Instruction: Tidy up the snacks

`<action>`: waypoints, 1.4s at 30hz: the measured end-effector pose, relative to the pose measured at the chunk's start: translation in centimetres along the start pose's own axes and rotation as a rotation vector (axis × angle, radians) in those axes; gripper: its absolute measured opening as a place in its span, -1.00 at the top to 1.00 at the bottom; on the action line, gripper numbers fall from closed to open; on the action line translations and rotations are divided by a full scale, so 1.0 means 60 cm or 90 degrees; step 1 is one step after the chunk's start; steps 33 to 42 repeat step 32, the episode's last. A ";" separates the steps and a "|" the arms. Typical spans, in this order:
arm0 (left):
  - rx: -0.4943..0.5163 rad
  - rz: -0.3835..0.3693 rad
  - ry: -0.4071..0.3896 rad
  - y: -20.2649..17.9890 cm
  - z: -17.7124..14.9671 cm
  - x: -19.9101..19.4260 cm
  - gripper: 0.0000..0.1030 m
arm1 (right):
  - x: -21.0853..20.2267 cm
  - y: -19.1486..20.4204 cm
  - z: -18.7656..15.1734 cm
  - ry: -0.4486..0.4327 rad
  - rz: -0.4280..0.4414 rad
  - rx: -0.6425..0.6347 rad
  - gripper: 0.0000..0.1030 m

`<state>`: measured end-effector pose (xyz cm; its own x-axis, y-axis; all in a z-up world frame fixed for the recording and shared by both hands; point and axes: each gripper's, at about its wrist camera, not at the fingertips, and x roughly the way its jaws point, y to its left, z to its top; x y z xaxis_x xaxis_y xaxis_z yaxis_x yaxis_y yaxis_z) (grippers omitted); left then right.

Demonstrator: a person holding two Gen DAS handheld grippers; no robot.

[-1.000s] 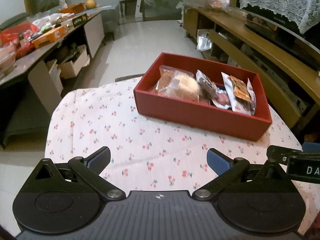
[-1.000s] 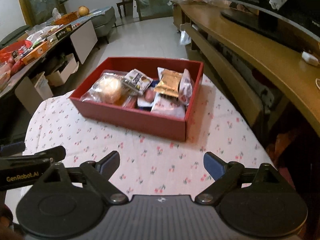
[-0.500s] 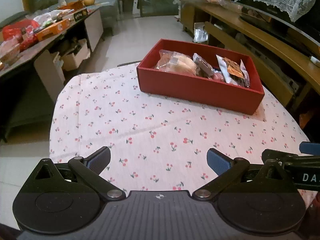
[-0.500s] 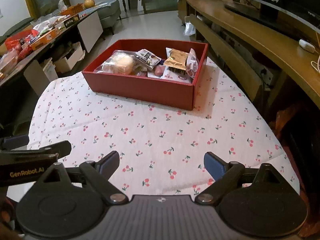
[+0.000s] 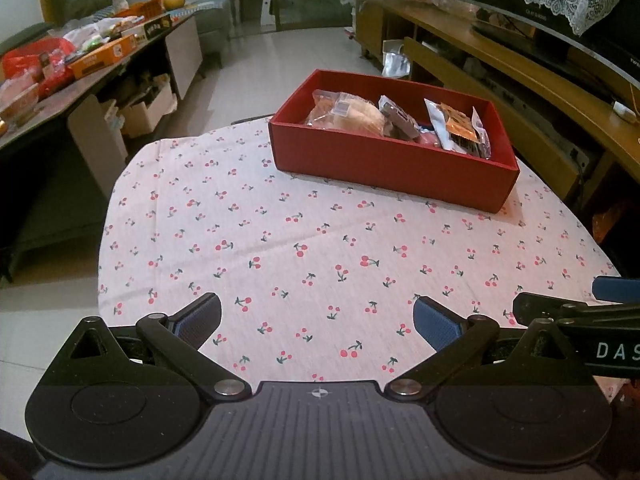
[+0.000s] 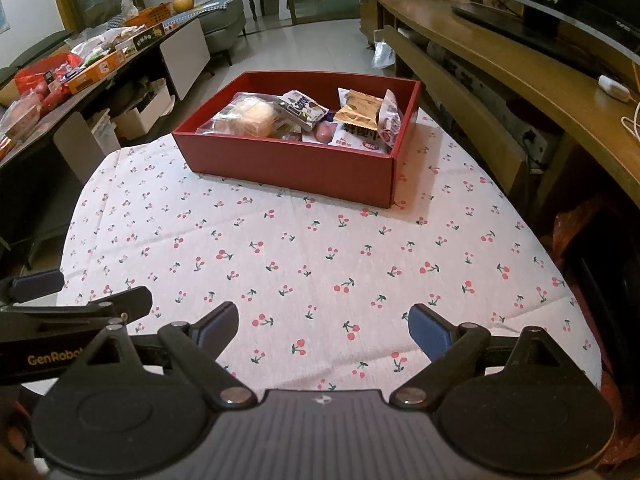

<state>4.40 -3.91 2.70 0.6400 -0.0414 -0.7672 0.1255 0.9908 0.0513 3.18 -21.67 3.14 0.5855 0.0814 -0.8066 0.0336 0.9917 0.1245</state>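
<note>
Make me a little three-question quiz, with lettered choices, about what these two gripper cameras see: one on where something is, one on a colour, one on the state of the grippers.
1. Where are the snack packets?
A. Scattered over the tablecloth
B. Inside the box
C. On the floor

2. What colour is the box?
A. Red
B. Green
C. White

3. How are the two grippers?
A. Both shut on packets
B. One holds the box
C. Both open and empty

Answers:
1 B: the packets lie within the box walls, none on the cherry-print tablecloth.
2 A: its walls are red.
3 C: the left gripper and right gripper have their fingers spread with only cloth between.
</note>
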 end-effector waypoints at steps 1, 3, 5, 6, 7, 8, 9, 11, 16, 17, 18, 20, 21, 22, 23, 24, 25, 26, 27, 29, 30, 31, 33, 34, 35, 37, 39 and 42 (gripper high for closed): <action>0.000 0.000 0.001 0.000 -0.001 0.000 -1.00 | 0.000 0.000 -0.001 0.001 -0.001 -0.001 -1.00; -0.001 0.001 0.004 0.000 -0.003 0.001 -1.00 | 0.001 0.002 -0.002 0.002 -0.003 -0.003 -1.00; -0.002 0.001 0.006 0.001 -0.005 0.002 -1.00 | 0.000 0.002 -0.003 0.003 -0.003 -0.004 -1.00; -0.002 0.001 0.007 0.001 -0.006 0.002 -1.00 | 0.001 0.003 -0.004 0.004 -0.003 -0.005 -1.00; -0.002 0.002 0.009 0.001 -0.007 0.002 -1.00 | 0.000 0.003 -0.004 0.004 -0.003 -0.005 -1.00; -0.001 0.002 0.010 0.001 -0.008 0.001 -1.00 | 0.000 0.003 -0.005 0.005 -0.003 -0.006 -1.00; -0.001 0.003 0.010 0.001 -0.008 0.001 -1.00 | 0.000 0.003 -0.006 0.005 -0.003 -0.006 -1.00; 0.000 0.003 0.012 0.001 -0.009 0.001 -1.00 | 0.000 0.004 -0.008 0.006 -0.003 -0.006 -1.00; -0.001 0.001 0.017 0.002 -0.012 0.001 -0.99 | -0.001 0.004 -0.010 0.009 -0.004 -0.007 -1.00; -0.002 0.001 0.019 0.002 -0.013 0.001 -0.99 | -0.001 0.005 -0.011 0.010 -0.005 -0.008 -1.00; -0.001 0.001 0.020 0.002 -0.014 0.002 -0.99 | -0.001 0.005 -0.012 0.011 -0.004 -0.009 -1.00; -0.002 0.001 0.022 0.001 -0.014 0.003 -0.99 | 0.000 0.005 -0.012 0.012 -0.004 -0.010 -1.00; -0.001 0.001 0.023 0.001 -0.015 0.003 -0.99 | 0.000 0.005 -0.012 0.013 -0.004 -0.010 -1.00; -0.001 0.001 0.023 0.001 -0.015 0.003 -0.99 | 0.000 0.005 -0.012 0.013 -0.003 -0.010 -1.00; -0.001 0.001 0.023 0.001 -0.015 0.003 -0.99 | 0.000 0.005 -0.012 0.013 -0.003 -0.010 -1.00; -0.001 0.001 0.024 0.001 -0.015 0.003 -0.99 | 0.000 0.005 -0.012 0.013 -0.003 -0.010 -1.00; -0.001 0.001 0.025 0.001 -0.015 0.004 -0.99 | 0.000 0.005 -0.012 0.014 -0.003 -0.010 -1.00; -0.001 0.001 0.027 0.001 -0.016 0.005 -0.99 | 0.001 0.005 -0.012 0.014 -0.003 -0.011 -1.00; -0.002 0.000 0.028 0.001 -0.016 0.005 -0.99 | 0.000 0.005 -0.013 0.014 -0.003 -0.011 -1.00; -0.003 0.000 0.030 0.002 -0.016 0.006 -0.99 | 0.001 0.006 -0.013 0.014 -0.002 -0.011 -1.00; -0.004 0.000 0.030 0.002 -0.017 0.006 -0.99 | 0.001 0.006 -0.013 0.014 -0.002 -0.011 -1.00; -0.004 0.000 0.032 0.002 -0.016 0.006 -0.99 | 0.001 0.006 -0.013 0.014 -0.001 -0.011 -1.00; -0.004 -0.001 0.034 0.001 -0.016 0.007 -0.99 | 0.001 0.006 -0.013 0.014 0.000 -0.011 -1.00; -0.004 -0.001 0.034 0.001 -0.016 0.007 -0.99 | 0.001 0.006 -0.013 0.014 0.000 -0.011 -1.00; -0.004 -0.001 0.034 0.001 -0.016 0.007 -0.99 | 0.001 0.006 -0.013 0.014 0.000 -0.011 -1.00; -0.004 -0.001 0.034 0.001 -0.016 0.007 -0.99 | 0.001 0.006 -0.013 0.014 0.000 -0.011 -1.00; -0.004 -0.001 0.034 0.001 -0.016 0.007 -0.99 | 0.001 0.006 -0.013 0.014 0.000 -0.011 -1.00; -0.004 -0.001 0.034 0.001 -0.016 0.007 -0.99 | 0.001 0.006 -0.013 0.014 0.000 -0.011 -1.00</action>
